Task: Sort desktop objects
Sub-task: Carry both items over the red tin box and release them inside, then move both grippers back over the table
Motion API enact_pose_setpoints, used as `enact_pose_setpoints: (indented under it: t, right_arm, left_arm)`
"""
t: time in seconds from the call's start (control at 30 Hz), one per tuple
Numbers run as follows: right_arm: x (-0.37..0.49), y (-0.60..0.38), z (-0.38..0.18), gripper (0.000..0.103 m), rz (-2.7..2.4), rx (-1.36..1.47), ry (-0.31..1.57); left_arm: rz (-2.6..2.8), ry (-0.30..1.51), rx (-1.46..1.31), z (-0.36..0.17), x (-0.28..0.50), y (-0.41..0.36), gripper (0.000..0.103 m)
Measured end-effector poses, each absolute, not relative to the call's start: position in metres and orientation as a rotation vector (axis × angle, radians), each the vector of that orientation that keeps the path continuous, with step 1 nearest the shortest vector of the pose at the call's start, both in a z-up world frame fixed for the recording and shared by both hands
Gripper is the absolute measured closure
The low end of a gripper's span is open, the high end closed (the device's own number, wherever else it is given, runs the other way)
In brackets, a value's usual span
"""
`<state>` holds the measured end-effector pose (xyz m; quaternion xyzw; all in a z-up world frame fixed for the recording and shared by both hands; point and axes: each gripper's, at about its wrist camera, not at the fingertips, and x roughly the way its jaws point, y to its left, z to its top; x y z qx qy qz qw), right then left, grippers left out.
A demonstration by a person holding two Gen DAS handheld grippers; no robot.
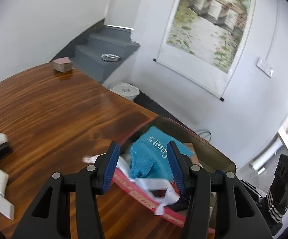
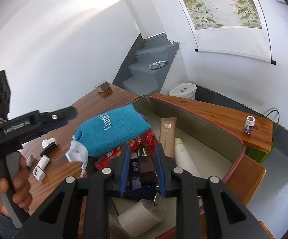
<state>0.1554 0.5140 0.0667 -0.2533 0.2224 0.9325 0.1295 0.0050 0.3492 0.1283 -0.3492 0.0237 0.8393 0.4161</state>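
Teal pouch (image 1: 154, 155) lies half over the box rim (image 2: 183, 107), between the left claw (image 1: 143, 166)'s parted, untouching pads. Unsupported, it may slide onto the worktop (image 1: 54, 109). Right claw (image 2: 143, 169) narrowly pinches a brown bottle (image 2: 147, 165).

We're in a lived-in home, folks, no lab or shop here: a glossy striped brown wooden counter (image 1: 50, 107) sits against plain white walls, a hanging scroll painting of a lotus pond (image 2: 223, 6) decorates one of them, and grey-painted concrete stairs (image 2: 150, 67) climb away behind, with a white lidded plastic bucket (image 2: 182, 90) parked at their foot.
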Motion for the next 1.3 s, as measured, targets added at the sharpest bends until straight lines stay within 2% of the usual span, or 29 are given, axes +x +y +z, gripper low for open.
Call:
enact_pose_setpoints:
  t: [0.2, 0.27, 0.33, 0.4, 0.43, 0.57, 0.8, 1.3]
  right_arm:
    - [0.146, 0.503, 0.07, 0.075, 2.73, -0.755, 0.643]
    - [0.143, 0.497, 0.071, 0.07, 2.742, -0.758, 0.633]
    - [0.141, 0.491, 0.074, 0.052, 2.755, -0.755, 0.621]
    - [0.138, 0.482, 0.077, 0.042, 2.775, -0.747, 0.6]
    - [0.137, 0.477, 0.078, 0.04, 2.788, -0.746, 0.587]
    - [0.128, 0.458, 0.08, 0.04, 2.835, -0.769, 0.563]
    - [0.106, 0.424, 0.074, 0.039, 2.904, -0.844, 0.534]
    - [0.069, 0.35, 0.065, 0.034, 3.048, -1.016, 0.448]
  left_arm:
    - [2.161, 0.03, -0.893, 0.13, -0.005, 0.317, 0.05]
    - [2.184, 0.032, -0.901, 0.129, -0.008, 0.305, 0.05]
    - [2.211, 0.033, -0.912, 0.126, -0.01, 0.292, 0.05]
    - [2.237, 0.027, -0.927, 0.123, -0.014, 0.28, 0.049]
    - [2.251, 0.021, -0.937, 0.122, -0.016, 0.272, 0.049]
    - [2.308, -0.016, -0.968, 0.115, -0.026, 0.241, 0.039]
    - [2.438, -0.107, -1.027, 0.106, -0.046, 0.178, 0.039]
    - [2.68, -0.166, -1.128, 0.088, -0.071, 0.049, 0.039]
